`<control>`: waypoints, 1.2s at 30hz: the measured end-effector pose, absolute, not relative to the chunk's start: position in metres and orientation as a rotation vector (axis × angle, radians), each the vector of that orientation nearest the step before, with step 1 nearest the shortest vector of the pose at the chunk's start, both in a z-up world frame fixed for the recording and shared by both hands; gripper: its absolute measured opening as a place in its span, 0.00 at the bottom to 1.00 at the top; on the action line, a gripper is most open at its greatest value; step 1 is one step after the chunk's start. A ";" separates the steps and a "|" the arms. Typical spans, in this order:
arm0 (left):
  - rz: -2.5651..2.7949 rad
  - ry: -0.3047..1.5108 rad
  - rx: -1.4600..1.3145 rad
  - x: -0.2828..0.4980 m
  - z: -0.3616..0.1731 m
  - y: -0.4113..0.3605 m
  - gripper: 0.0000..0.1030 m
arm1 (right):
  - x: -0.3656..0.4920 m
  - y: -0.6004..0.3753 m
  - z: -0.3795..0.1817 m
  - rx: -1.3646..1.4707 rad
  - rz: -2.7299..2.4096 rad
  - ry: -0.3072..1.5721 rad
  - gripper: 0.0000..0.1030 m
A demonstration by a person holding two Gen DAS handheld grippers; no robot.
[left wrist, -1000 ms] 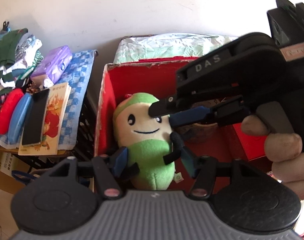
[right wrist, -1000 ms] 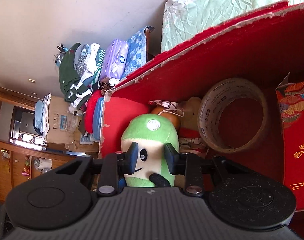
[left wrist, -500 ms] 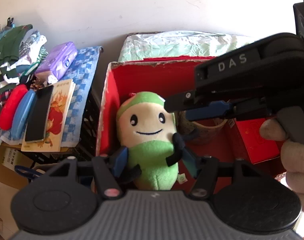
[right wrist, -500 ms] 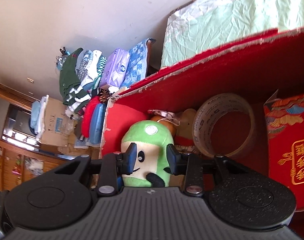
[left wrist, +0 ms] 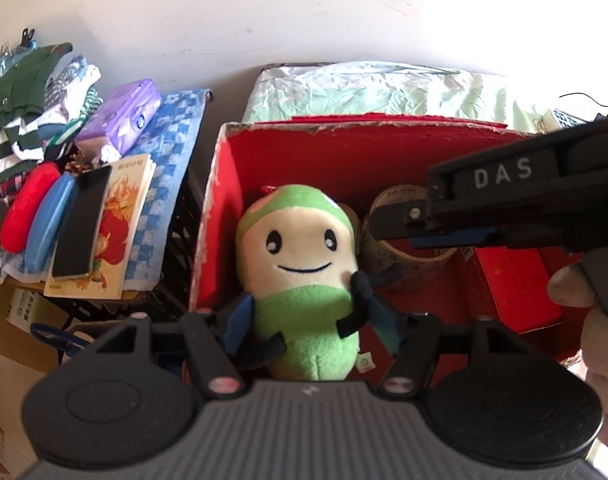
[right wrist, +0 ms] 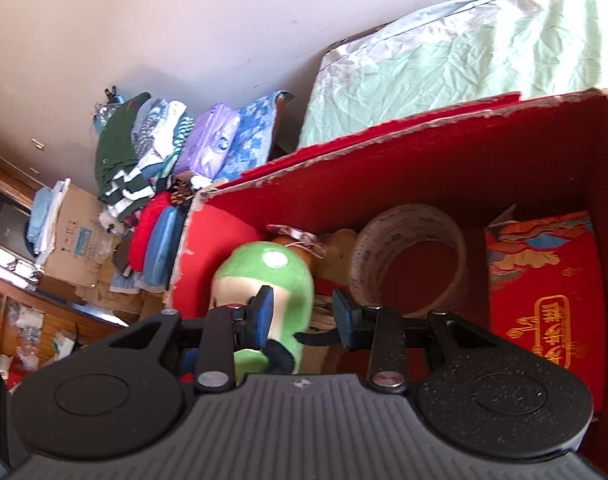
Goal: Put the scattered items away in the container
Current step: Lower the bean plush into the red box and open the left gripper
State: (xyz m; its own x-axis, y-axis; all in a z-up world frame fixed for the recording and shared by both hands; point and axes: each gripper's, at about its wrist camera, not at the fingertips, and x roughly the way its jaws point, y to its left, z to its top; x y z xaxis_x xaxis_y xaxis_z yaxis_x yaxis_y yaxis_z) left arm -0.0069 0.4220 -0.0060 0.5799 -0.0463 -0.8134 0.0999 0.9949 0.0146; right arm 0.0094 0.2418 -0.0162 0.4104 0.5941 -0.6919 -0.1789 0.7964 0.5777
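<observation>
A green and cream plush toy (left wrist: 304, 276) with a smiling face lies in the left part of the red box (left wrist: 344, 148). My left gripper (left wrist: 312, 322) straddles the toy's lower body with its blue-padded fingers open on either side. My right gripper (right wrist: 304, 312) is open and empty above the box, with the toy's head (right wrist: 264, 276) just beyond its left finger. It shows from the side in the left wrist view (left wrist: 504, 208). A tape roll (right wrist: 408, 264) and a red packet (right wrist: 544, 280) lie in the box too.
Left of the box, a shelf holds a book with a black phone on it (left wrist: 100, 224), red and blue cases (left wrist: 32, 212), a purple tissue pack (left wrist: 122, 114) and folded clothes (left wrist: 28, 92). A pale green cover (right wrist: 464, 64) lies behind the box against the wall.
My right gripper has drawn back to the right, away from the toy's head, and its fingers have spread wider. The left gripper has pulled back a little from the box.
</observation>
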 end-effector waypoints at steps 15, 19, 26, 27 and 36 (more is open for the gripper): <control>-0.081 0.944 0.088 -0.008 -0.008 0.418 0.73 | -0.007 0.231 -0.025 0.382 0.443 1.027 0.36; -0.089 0.926 0.079 -0.011 -0.003 0.419 0.77 | -0.013 0.232 -0.027 0.357 0.435 1.024 0.36; -0.071 0.926 0.096 -0.005 -0.001 0.418 0.73 | -0.015 0.231 -0.033 0.366 0.419 1.036 0.36; -0.068 0.942 0.091 -0.003 -0.004 0.419 0.75 | -0.016 0.231 -0.034 0.369 0.418 1.037 0.36; -0.048 0.901 0.141 -0.008 0.006 0.418 0.68 | -0.012 0.237 -0.032 0.364 0.440 1.041 0.36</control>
State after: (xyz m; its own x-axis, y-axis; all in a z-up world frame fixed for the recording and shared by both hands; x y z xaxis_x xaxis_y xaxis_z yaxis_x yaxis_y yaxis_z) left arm -0.0082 0.4181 0.0058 0.6203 0.0179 -0.7841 0.1009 0.9896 0.1024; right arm -0.0116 0.2367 -0.0318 0.4332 0.5117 -0.7419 -0.1750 0.8553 0.4877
